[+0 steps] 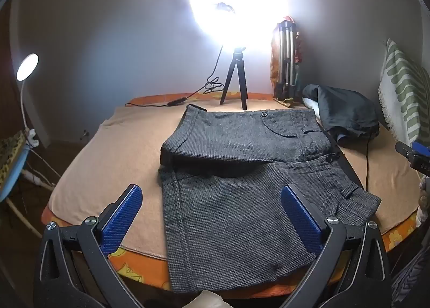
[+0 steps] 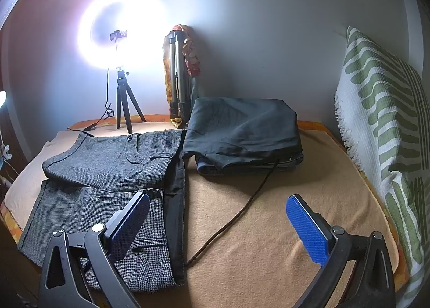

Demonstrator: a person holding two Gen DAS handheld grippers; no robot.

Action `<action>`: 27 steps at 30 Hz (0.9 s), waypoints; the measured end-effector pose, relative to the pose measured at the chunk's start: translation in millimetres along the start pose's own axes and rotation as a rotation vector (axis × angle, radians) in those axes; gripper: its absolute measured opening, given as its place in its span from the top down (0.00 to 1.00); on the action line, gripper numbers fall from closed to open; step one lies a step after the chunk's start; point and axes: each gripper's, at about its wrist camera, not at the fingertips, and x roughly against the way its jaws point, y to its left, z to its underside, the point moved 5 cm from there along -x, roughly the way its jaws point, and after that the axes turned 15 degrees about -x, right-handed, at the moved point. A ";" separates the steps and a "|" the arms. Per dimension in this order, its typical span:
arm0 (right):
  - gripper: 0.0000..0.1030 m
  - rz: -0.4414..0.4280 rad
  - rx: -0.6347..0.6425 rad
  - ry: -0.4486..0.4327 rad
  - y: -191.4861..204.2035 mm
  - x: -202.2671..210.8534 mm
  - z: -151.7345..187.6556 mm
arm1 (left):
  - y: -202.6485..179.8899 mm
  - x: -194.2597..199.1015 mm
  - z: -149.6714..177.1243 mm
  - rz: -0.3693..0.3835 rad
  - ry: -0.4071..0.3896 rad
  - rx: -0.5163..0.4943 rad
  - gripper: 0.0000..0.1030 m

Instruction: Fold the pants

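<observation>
The grey checked pants [image 1: 242,181] are laid on the tan blanket [image 1: 113,152] near the front edge of the bed, folded over so that a far layer overlaps the near one; the black waistband lining [image 2: 176,200] is turned out along their right side. The left gripper [image 1: 212,216] is held above the near part of the pants with its blue fingers [image 1: 122,216] spread wide and nothing between them. The right gripper [image 2: 217,224] is likewise held wide open and empty, its left finger over the pants' edge and its right one over bare blanket.

A dark cable [image 2: 233,216] is trailed across the blanket just right of the pants (it runs up toward a folded dark garment [image 2: 242,133] lying beside them). Behind, a lit ring light [image 2: 121,33] on a small tripod [image 2: 125,103] is stood at the wall, with a folded silver tripod [image 2: 177,79] beside it. A green-and-white patterned cloth [image 2: 381,109] is propped at the right edge.
</observation>
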 end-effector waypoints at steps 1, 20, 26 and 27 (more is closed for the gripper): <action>0.00 0.000 -0.001 0.003 0.1 0.0 0.0 | -0.3 0.1 -0.5 0.000 -0.001 0.000 0.00; 0.00 -0.001 0.009 0.004 0.3 0.4 2.2 | -1.8 -0.4 -1.1 0.001 0.007 -0.006 0.00; 0.00 0.000 0.011 0.004 3.1 0.2 1.6 | -0.9 -1.1 -0.6 0.002 0.006 -0.004 0.00; 0.00 -0.001 0.012 0.004 3.9 -0.2 1.5 | -0.8 -1.1 -0.5 0.002 0.006 -0.004 0.00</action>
